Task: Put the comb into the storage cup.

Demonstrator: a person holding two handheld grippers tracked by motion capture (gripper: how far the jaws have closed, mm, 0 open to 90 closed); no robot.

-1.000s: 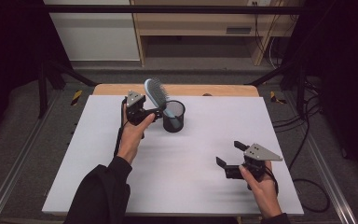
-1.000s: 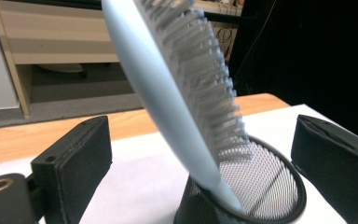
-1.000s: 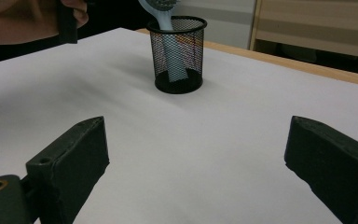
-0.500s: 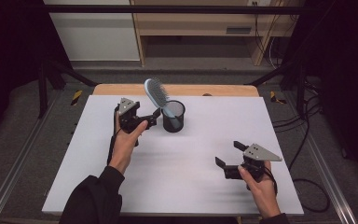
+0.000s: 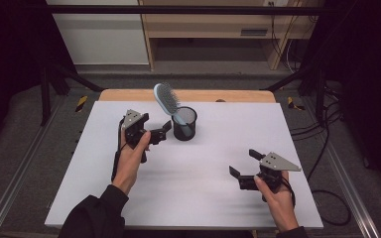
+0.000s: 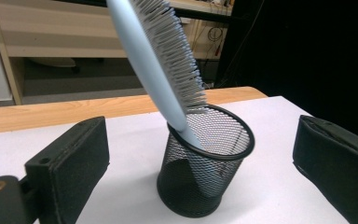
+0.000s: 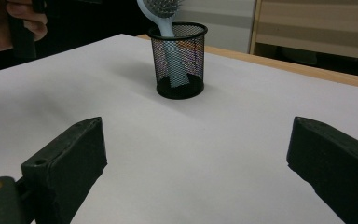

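A light-blue hairbrush (image 5: pixel 167 100) is seen standing handle-down in a black mesh cup (image 5: pixel 184 124), its bristled head leaning over the rim toward ten o'clock in the high view. The cup is set on the white table (image 5: pixel 193 198) toward the far edge, near the middle. The left gripper (image 5: pixel 159 133) is held just beside the cup, at its nine o'clock, with the jaws spread wide and nothing gripped between them; in the left gripper view the cup (image 6: pixel 204 163) and the brush (image 6: pixel 161 65) are framed between the two pads. The right gripper (image 5: pixel 242 171) is rested well apart at the cup's five o'clock, its jaws likewise parted and empty.

The step in hand is judged to be the release and withdrawal after the brush is placed. It is done well if the left gripper is drawn straight back toward seven o'clock, with the jaws kept wide so that neither pad is brushed against the mesh wall or the overhanging head. The cup looks light and top-heavy with the leaning brush, so a sideways sweep is best avoided.
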